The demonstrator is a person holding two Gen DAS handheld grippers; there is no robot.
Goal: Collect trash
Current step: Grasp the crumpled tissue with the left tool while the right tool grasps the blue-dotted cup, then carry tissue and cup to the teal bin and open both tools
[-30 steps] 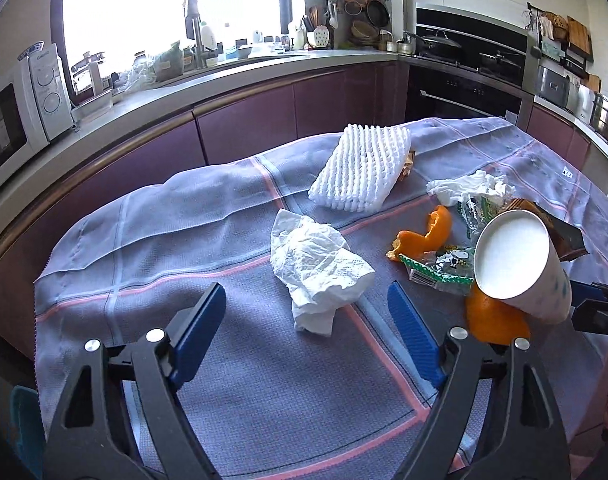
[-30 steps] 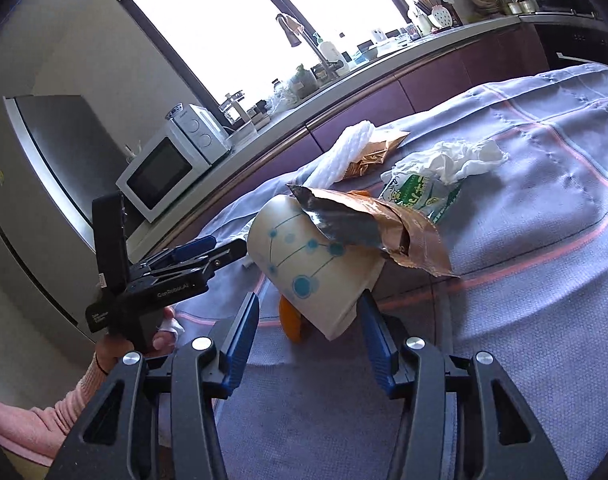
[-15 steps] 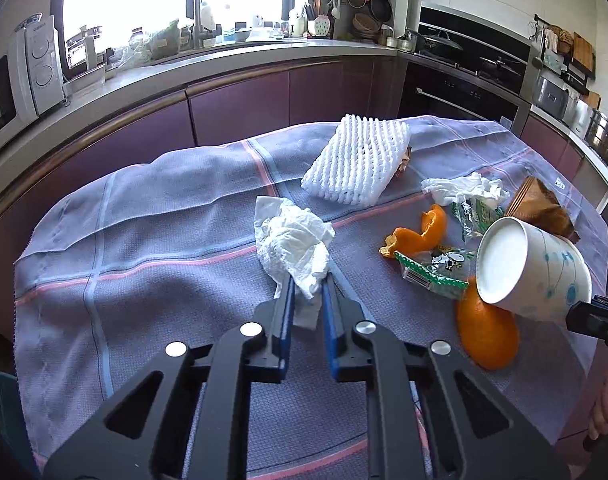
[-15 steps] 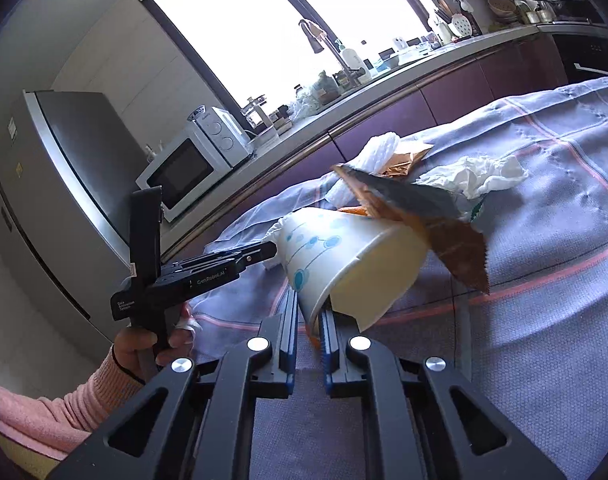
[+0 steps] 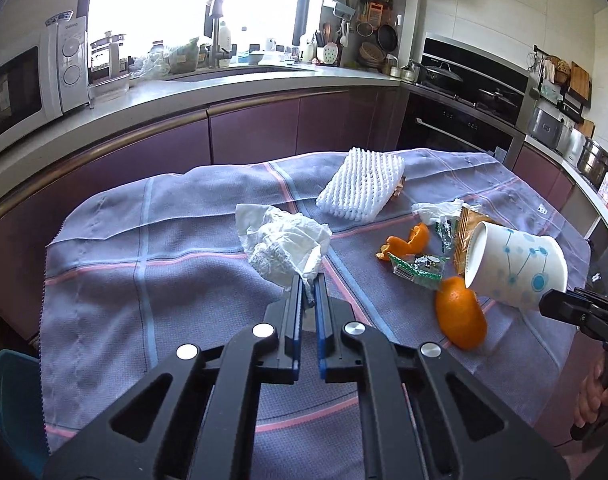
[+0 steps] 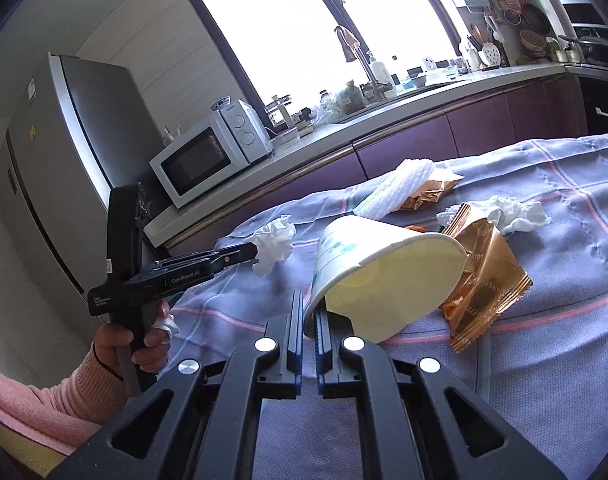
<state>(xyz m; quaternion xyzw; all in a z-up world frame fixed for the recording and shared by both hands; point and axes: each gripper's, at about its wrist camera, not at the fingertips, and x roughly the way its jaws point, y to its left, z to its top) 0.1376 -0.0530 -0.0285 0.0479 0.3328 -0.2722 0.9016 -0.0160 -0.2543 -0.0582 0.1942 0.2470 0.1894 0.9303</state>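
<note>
My left gripper (image 5: 309, 288) is shut on the near corner of a crumpled white tissue (image 5: 282, 246) and holds it just above the purple cloth; the tissue also shows in the right wrist view (image 6: 273, 245). My right gripper (image 6: 309, 312) is shut on the rim of a white paper cup with blue dots (image 6: 380, 272), held tilted above the cloth, mouth toward the camera. The cup also shows in the left wrist view (image 5: 512, 270). A gold snack wrapper (image 6: 484, 280) lies right behind the cup.
On the cloth (image 5: 164, 248) lie a white foam net (image 5: 362, 184), orange peel (image 5: 408, 240), a larger orange peel (image 5: 460, 312), a green wrapper (image 5: 416, 270) and another white tissue (image 6: 512, 212). Counter, microwave (image 6: 208, 152) and fridge stand behind.
Both grippers closed from wide open: the left on the tissue, the right on the cup's rim. The tissue and the cup have lifted slightly off the cloth.
</note>
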